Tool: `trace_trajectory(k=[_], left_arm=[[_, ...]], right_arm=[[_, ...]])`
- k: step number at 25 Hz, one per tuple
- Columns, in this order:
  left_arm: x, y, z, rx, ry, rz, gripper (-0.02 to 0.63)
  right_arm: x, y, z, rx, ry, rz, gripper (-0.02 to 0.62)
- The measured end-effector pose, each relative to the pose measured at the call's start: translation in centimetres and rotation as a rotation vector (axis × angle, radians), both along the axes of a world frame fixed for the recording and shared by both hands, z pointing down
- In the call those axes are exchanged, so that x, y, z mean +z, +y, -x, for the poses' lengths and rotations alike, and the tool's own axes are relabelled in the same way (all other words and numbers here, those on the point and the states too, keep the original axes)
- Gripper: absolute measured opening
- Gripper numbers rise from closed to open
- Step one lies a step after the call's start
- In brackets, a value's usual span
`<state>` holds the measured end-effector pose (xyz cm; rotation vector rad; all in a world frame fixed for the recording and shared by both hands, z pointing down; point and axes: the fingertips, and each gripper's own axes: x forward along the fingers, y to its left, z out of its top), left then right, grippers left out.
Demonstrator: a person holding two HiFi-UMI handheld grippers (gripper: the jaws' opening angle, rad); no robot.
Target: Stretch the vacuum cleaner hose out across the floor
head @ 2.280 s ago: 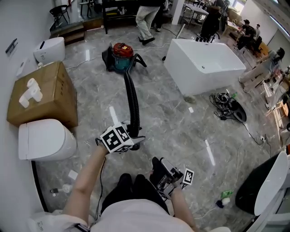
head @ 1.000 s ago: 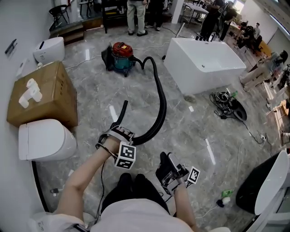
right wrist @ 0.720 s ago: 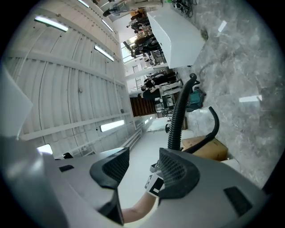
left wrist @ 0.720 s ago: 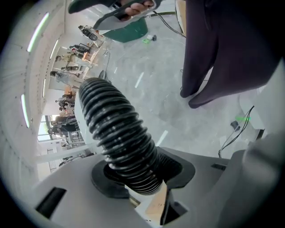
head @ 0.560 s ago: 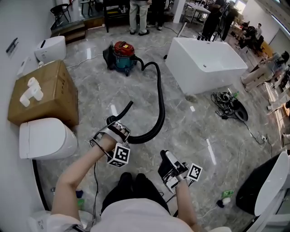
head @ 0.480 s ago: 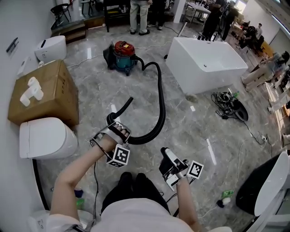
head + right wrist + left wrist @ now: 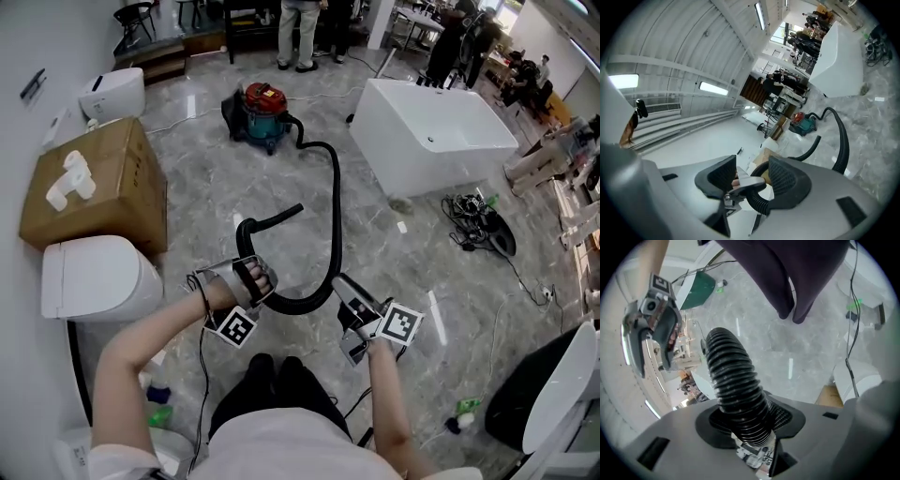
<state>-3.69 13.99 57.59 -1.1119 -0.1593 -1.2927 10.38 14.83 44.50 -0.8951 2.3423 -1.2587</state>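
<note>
The red and teal vacuum cleaner [image 7: 265, 111] stands at the back of the floor. Its black ribbed hose [image 7: 335, 211] runs toward me, bends into a loop in front of my knees and passes through my left gripper [image 7: 253, 281], which is shut on it. The free end [image 7: 279, 218] sticks up and to the right beyond that grip. In the left gripper view the hose [image 7: 736, 385] is clamped between the pads of the left gripper [image 7: 750, 427]. My right gripper [image 7: 345, 291] stands open just right of the loop, and nothing is pressed between the pads of the right gripper [image 7: 747, 180].
A cardboard box [image 7: 94, 187] and a white toilet [image 7: 94, 281] stand at the left. A white bathtub [image 7: 441, 141] is at the right, with a tangle of cables [image 7: 478, 220] in front of it. People stand at the back.
My left gripper has rolled, and the hose's free end has swung up and to the right. The right gripper has moved up and left to the loop. The loop has tightened.
</note>
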Motion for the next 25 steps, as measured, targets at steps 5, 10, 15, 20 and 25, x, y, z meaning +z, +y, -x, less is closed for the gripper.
trace_trajectory(k=[5,10,15,20,25], left_arm=[[-2.9,1.4,-2.9,0.256,0.058,-0.131,0.176],[-3.6,6.5,-7.5,0.507,0.115,-0.144,0.175],[-2.9,9.0,-9.3,0.609,0.110,-0.110,0.175],[-3.3,10.4,-9.3,0.669,0.128,-0.067,0.175],[-2.9,12.7,-10.1,0.763,0.108,-0.031,0.175]], right_arm=[[2.6,-0.1,3.4,-0.117,0.012,0.089,0.210],[4.2,-0.3,4.2,-0.112,-0.113,0.205,0.212],[4.7,-0.2,4.7,-0.153,-0.072,0.175,0.223],[3.3,0.3,6.7,-0.292,0.021,0.059,0.268],[2.8,0.3,9.0,-0.469,0.011,0.075,0.270]])
